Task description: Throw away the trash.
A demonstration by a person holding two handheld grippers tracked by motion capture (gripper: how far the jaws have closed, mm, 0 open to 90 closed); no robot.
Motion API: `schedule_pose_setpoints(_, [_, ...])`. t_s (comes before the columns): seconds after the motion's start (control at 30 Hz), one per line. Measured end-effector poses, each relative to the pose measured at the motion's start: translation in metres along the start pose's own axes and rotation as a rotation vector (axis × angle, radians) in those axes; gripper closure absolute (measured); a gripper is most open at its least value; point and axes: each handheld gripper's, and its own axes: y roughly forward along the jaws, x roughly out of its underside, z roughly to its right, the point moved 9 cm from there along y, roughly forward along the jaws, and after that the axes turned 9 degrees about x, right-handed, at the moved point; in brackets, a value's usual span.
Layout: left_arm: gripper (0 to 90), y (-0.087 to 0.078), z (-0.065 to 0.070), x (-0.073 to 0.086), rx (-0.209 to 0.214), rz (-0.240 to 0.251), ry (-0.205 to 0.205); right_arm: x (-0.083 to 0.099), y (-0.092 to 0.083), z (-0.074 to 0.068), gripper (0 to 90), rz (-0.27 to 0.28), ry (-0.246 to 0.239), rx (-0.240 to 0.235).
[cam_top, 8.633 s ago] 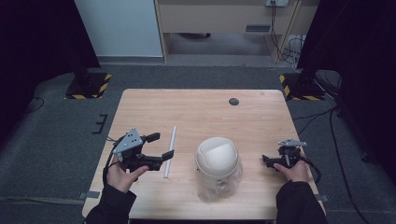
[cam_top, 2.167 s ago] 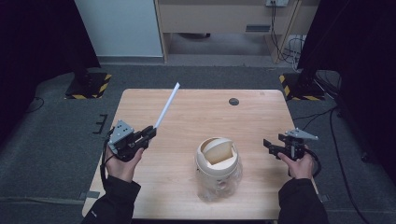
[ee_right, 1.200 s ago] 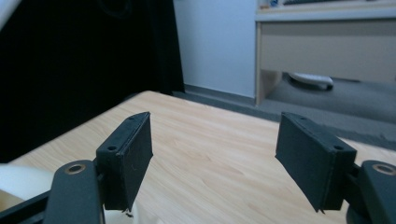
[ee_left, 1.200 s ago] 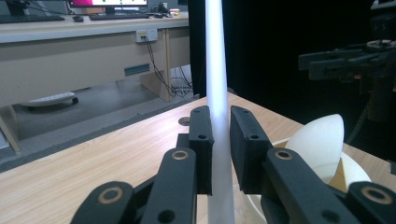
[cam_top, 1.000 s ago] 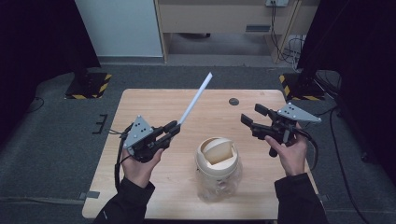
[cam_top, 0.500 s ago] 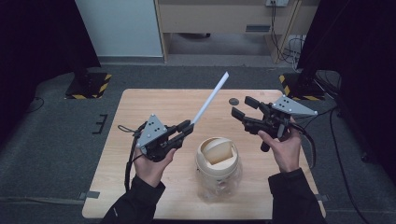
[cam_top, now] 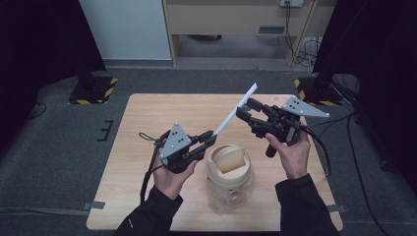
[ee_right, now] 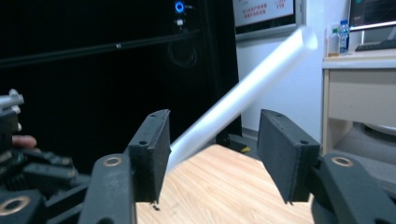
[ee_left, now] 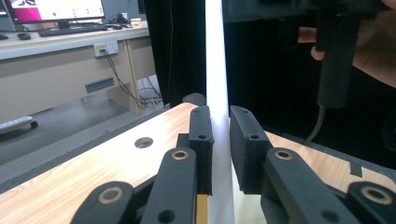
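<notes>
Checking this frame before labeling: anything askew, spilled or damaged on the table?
Nothing spilled or damaged. The jar stands upright on the table, with a tan insert tilted in its mouth. The left gripper holds the white straw angled up, and the right gripper, its jaws just closing, brackets the upper end without touching it.

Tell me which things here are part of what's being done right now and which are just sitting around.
In use:
- white straw, clamped in the left gripper
- right gripper, jaws closing around the straw's far end, not yet touching
- cup with domed lid, under the hands

Lying about:
- small dark round thing at the far table edge
</notes>
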Motion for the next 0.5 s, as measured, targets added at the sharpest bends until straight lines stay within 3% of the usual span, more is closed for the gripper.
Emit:
schedule_pose_setpoints(0.33, [78.9, -0.002, 0.002, -0.002, 0.001, 0.008, 0.015, -0.006, 0.003, -0.006, 61.8, 0.02, 0.037, -0.014])
schedule_pose_setpoints(0.5, [78.9, -0.002, -0.002, 0.004, -0.009, -0.004, -0.002, -0.008, 0.009, -0.014, 68.6, 0.032, 0.076, -0.049])
